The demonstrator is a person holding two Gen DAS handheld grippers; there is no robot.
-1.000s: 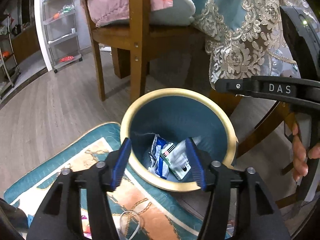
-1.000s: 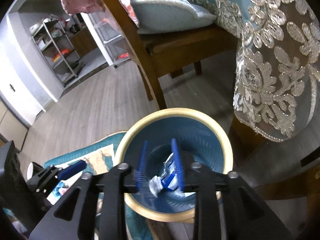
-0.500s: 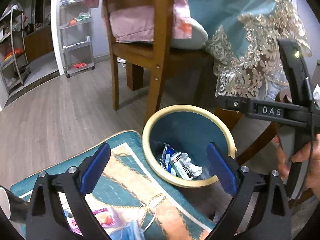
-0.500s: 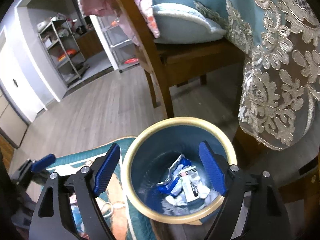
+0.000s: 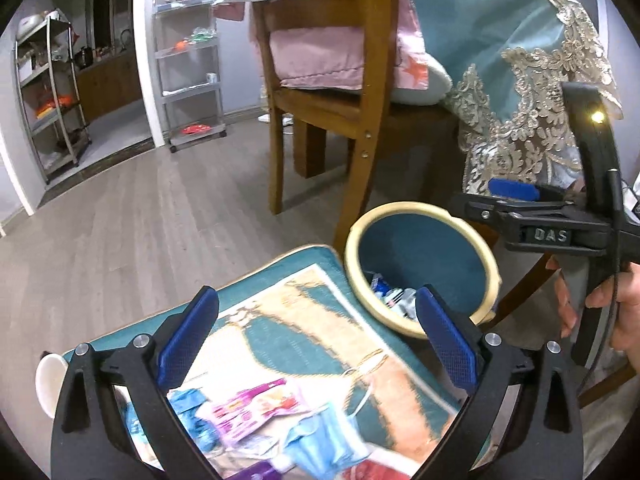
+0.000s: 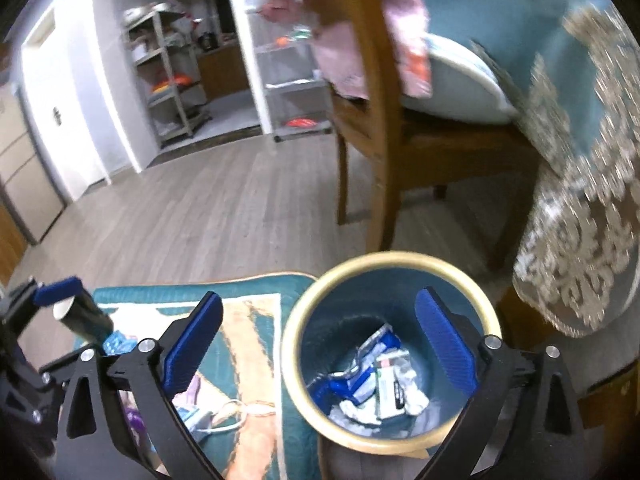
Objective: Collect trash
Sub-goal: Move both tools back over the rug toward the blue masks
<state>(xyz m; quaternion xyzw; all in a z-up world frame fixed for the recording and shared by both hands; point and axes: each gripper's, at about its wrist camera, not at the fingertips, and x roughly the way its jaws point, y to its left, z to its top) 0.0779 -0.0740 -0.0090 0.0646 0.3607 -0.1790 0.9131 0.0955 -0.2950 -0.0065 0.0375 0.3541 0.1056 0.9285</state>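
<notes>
Both tools spread wide, empty: left tool (image 5: 316,340), right tool (image 6: 320,344). Remaining trash on mat (image 5: 280,320) left of bin (image 5: 420,208): pink wrapper (image 5: 256,404), blue face mask (image 5: 324,440). Likely light, limp, crinkly. Pinch wrapper mid-body; take mask by fabric, ear loop may snag.

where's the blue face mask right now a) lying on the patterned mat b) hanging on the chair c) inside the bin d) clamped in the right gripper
a: the blue face mask lies flat on the patterned mat beside a pink wrapper, outside the bin; the left gripper and right gripper both have their fingers spread wide with nothing held.
</notes>
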